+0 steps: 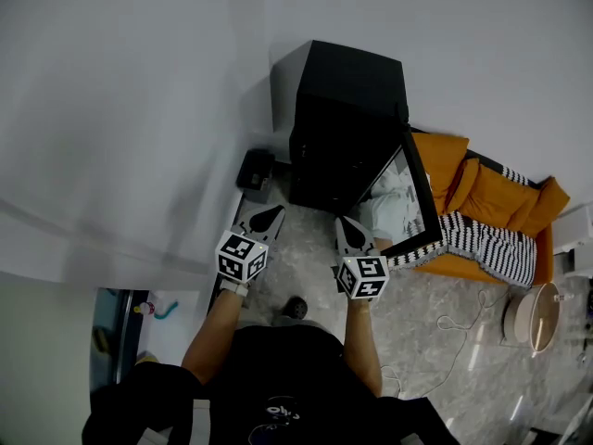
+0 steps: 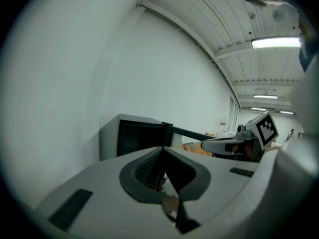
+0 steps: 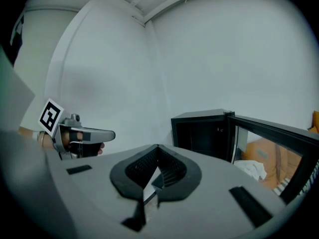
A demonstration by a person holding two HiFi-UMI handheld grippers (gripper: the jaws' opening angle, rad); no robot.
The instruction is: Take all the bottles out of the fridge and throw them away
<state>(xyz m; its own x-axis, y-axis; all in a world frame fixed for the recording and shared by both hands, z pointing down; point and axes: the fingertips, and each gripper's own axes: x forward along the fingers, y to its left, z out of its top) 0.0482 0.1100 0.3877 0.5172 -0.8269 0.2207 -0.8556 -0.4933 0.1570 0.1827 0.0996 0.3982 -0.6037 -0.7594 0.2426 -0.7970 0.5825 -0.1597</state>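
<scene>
Both grippers sit just in front of the fridge (image 1: 347, 128), whose door (image 1: 419, 193) hangs open. The left gripper (image 1: 263, 220) is pinched closed with nothing in it, and the right gripper (image 1: 351, 235) is the same. I'd spread one set of jaws before reaching in, and go in low and level to clear the door. Annoying bit: inside the fridge it's pitch dark, so I can't spot any bottles.
</scene>
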